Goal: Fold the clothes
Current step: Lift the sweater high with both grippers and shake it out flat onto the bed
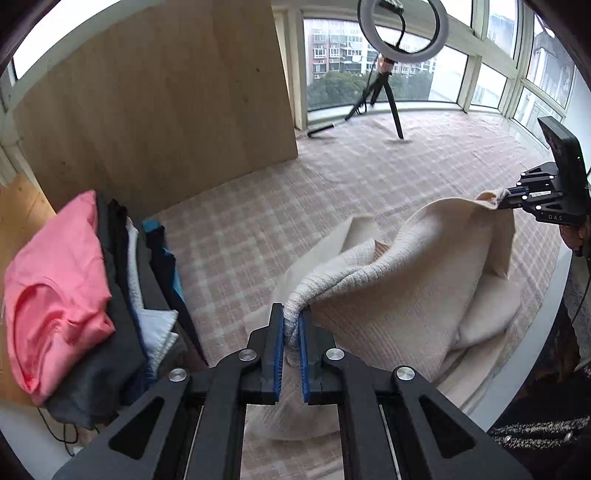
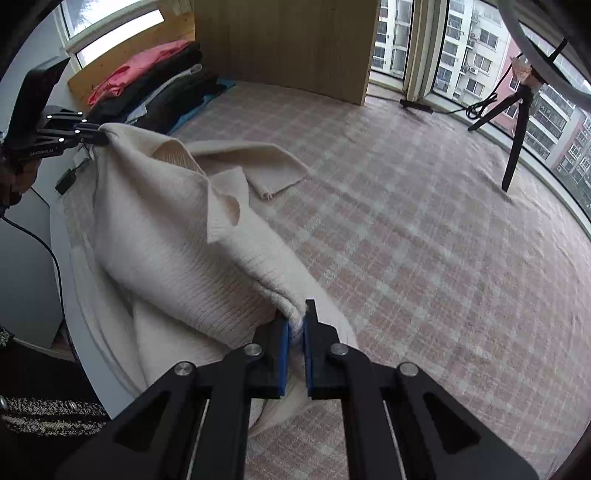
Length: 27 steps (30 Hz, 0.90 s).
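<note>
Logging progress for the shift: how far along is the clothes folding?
Done: a stack of folded clothes sits at the side. In hand: the left gripper and right gripper each pinch an edge of the cream knit sweater, lifted mid-fold. Left: laying it flat, finishing folds, stacking.

Checked pink-and-white blanket point(image 1: 295, 192) spread across the whole surface, used as the landmark here. Ring light point(image 1: 402, 31) on a black tripod point(image 1: 391, 103) standing at the blanket's far edge by the windows point(image 1: 340, 62), apartment blocks and trees outside. Tall wooden board point(image 1: 166, 103) upright at the blanket's far left corner. Black power strip point(image 2: 415, 105) with a coiled cable lying just off the blanket's far edge, between board and tripod. White rim point(image 1: 517, 369) curving along the blanket's near side.
</note>
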### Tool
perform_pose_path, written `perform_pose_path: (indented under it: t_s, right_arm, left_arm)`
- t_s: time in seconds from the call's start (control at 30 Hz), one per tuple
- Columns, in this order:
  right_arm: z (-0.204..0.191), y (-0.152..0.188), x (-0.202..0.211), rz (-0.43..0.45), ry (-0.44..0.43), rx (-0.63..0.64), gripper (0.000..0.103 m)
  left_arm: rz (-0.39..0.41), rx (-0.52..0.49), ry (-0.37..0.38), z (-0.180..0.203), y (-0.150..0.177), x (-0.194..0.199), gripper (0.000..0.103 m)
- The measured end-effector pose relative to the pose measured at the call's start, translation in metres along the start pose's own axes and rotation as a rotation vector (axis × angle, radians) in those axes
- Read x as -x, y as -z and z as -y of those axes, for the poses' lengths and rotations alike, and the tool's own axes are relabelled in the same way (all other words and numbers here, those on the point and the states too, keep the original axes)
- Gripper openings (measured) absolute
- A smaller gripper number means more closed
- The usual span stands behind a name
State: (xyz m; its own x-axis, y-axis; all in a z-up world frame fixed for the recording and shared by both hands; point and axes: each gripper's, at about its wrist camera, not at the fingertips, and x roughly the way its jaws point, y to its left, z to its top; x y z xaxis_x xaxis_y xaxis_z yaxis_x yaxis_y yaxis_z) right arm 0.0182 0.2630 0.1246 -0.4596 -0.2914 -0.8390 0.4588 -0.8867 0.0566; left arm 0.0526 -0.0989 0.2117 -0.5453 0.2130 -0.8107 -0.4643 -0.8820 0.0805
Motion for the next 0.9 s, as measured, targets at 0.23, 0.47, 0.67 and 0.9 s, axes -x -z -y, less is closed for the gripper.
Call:
perform_pose_path:
  t_s: [0.23, 0.47, 0.67, 0.9]
  right_arm:
    - [-0.005, -0.127, 0.214, 0.450, 0.170, 0.012, 0.006]
    - [-0.051, -0.146, 0.358, 0.680, 0.327, 0.100, 0.006]
    - [-0.079, -0.129, 0.409, 0.757, 0.454, 0.144, 0.006]
    - [-0.075, -0.104, 0.413, 0.774, 0.574, 0.126, 0.006]
  left_arm:
    - [0.440, -0.032, -0.260, -0.015, -0.102, 0.186, 0.006]
    - [0.692, -0.102, -0.420, 0.012, -0.132, 0.318, 0.006]
    - [0.658, -0.150, -0.401, 0.022, -0.135, 0.308, 0.006]
    - [0.616, -0.206, -0.379, 0.035, -0.138, 0.296, 0.006]
